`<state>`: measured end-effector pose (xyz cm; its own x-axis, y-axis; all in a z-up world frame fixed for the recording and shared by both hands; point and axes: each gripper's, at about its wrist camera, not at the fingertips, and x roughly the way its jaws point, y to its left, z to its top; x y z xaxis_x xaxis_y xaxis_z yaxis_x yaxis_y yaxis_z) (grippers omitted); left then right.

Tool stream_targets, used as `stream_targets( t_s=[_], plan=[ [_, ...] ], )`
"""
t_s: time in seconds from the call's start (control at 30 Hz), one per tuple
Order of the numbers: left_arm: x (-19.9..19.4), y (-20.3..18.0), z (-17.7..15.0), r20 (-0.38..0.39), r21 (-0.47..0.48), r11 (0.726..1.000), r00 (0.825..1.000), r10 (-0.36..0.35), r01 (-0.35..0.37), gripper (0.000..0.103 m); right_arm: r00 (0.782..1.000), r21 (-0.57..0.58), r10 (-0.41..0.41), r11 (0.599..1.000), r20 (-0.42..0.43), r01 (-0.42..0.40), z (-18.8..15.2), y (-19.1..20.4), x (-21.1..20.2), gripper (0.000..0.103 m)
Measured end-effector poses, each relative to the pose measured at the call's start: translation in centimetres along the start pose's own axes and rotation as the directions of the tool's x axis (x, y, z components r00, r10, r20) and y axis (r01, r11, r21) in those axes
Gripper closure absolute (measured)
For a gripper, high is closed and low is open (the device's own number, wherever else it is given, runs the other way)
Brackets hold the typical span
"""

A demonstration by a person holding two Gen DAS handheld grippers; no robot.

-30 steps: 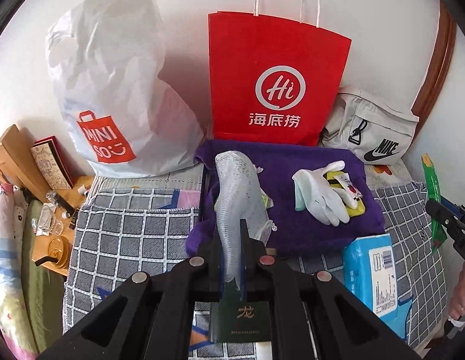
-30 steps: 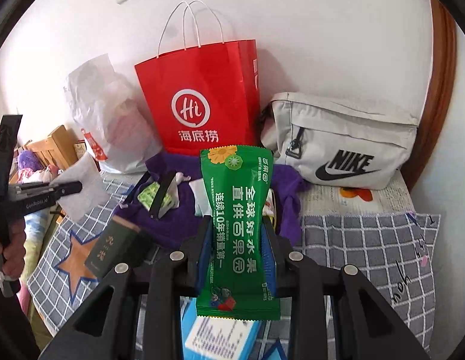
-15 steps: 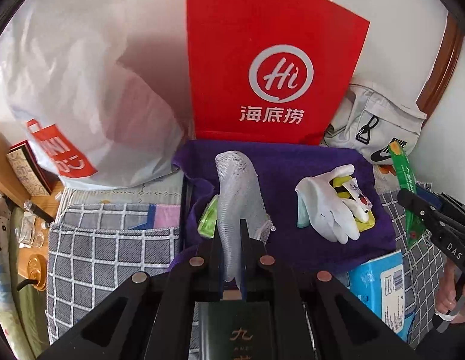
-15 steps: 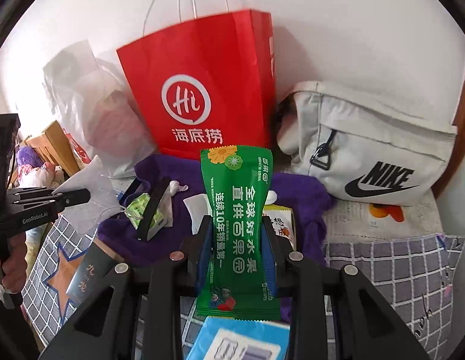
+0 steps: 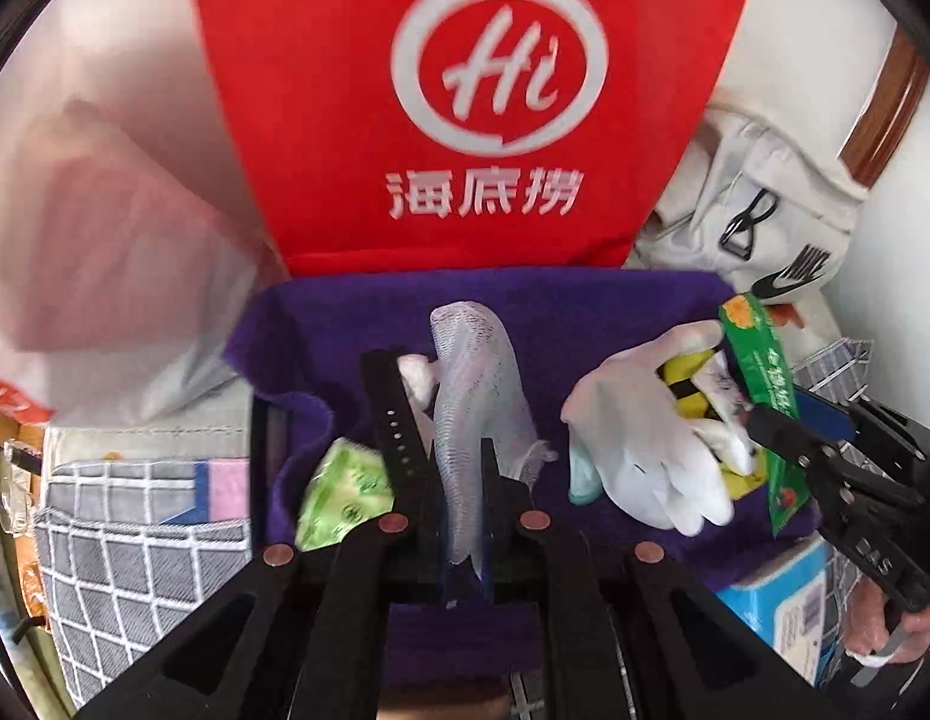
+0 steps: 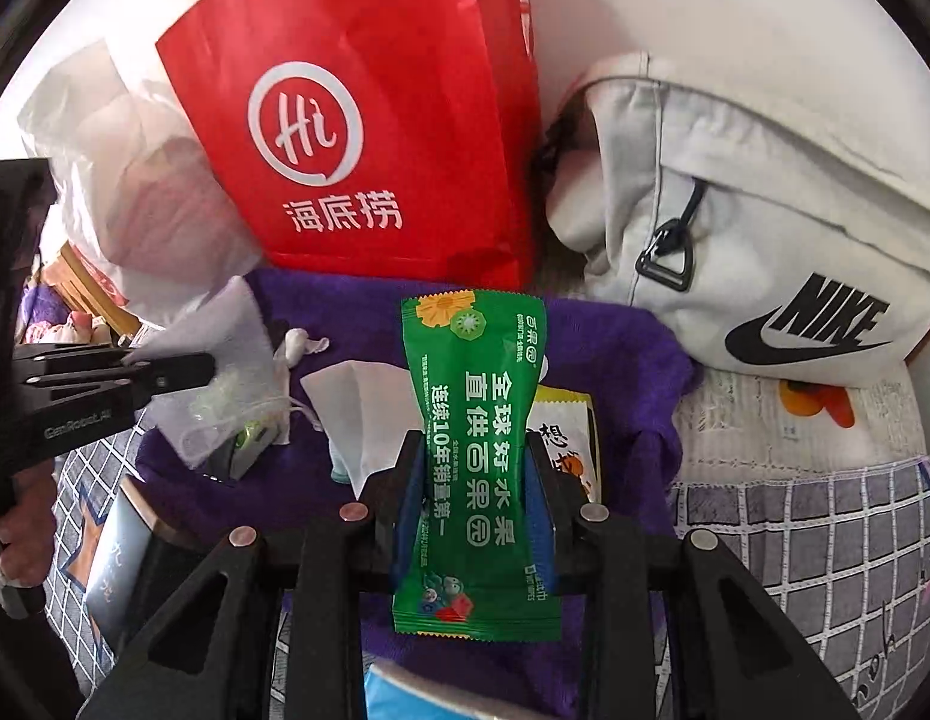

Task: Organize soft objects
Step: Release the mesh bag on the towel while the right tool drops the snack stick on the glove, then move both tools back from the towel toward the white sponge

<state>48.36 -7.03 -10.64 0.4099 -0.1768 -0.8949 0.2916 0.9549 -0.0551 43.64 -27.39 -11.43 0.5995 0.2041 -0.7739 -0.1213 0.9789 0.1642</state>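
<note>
Soft items are being carried over the purple cloth (image 5: 585, 312) ahead, seemingly for sorting: a white mesh pouch (image 5: 471, 384) is being pinched by the left gripper (image 5: 462, 480), a green snack packet (image 6: 477, 456) by the right gripper (image 6: 474, 462).

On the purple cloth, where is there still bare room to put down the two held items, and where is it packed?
The purple cloth is bare along its back strip below the red bag, and between the mesh pouch and the white glove. It is crowded around the glove and yellow packet, and at the left by the black strap and light green packet.
</note>
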Motion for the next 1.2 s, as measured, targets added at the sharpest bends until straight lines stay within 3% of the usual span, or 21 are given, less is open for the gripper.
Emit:
stream_targets(
  t_s=[0.3, 0.37, 0.43, 0.5, 0.57, 0.63, 0.77, 0.97, 1.2],
  plan=[
    [3.5, 0.3, 0.4, -0.068, -0.031, 0.999, 0.998, -0.019, 0.017, 0.092, 0.999, 0.013, -0.003, 1.000, -0.040, 0.003, -0.1, -0.1, 2.6, 0.070],
    [3.7, 0.5, 0.4, -0.070, -0.041, 0.998, 0.997, -0.042, 0.039, 0.088, 0.999, -0.001, -0.006, 1.000, -0.043, 0.006, 0.0, 0.2, 2.9, 0.066],
    [3.8, 0.4, 0.5, -0.074, -0.044, 0.997, 0.995, -0.062, 0.059, 0.082, 0.999, -0.007, -0.010, 1.000, -0.038, 0.010, 0.0, 0.3, 3.0, 0.056],
    [3.8, 0.3, 0.6, -0.073, -0.044, 0.997, 0.995, -0.070, 0.067, 0.074, 1.000, 0.005, -0.017, 1.000, -0.025, 0.018, 0.2, 0.2, 2.9, 0.038],
    [3.5, 0.3, 0.6, -0.070, -0.040, 0.998, 0.996, -0.056, 0.053, 0.061, 1.000, 0.023, -0.010, 1.000, -0.006, 0.010, 0.3, -0.1, 2.5, 0.032],
    [3.0, 0.2, 0.6, -0.052, -0.039, 0.999, 0.998, -0.027, 0.025, 0.041, 1.000, 0.041, 0.008, 0.999, 0.000, -0.008, 0.5, -0.3, 2.1, 0.027],
    [1.3, 0.9, 0.2, -0.027, -0.059, 0.998, 0.999, 0.016, -0.018, 0.038, 1.000, 0.055, 0.023, 0.998, 0.003, -0.023, 0.7, -0.3, 1.0, 0.025],
    [-2.1, 1.7, -1.3, 0.015, -0.085, 0.995, 0.999, 0.051, -0.049, 0.038, 0.995, 0.025, -0.017, 1.000, 0.101, 0.014, -0.1, 1.3, -3.5, 0.025],
    [-7.8, 2.6, -5.5, 0.109, -0.097, 0.994, 0.992, 0.056, -0.046, 0.038, 0.992, 0.021, 0.039, 0.999, 0.116, -0.042, -2.9, 4.0, -8.6, 0.025]
  ],
)
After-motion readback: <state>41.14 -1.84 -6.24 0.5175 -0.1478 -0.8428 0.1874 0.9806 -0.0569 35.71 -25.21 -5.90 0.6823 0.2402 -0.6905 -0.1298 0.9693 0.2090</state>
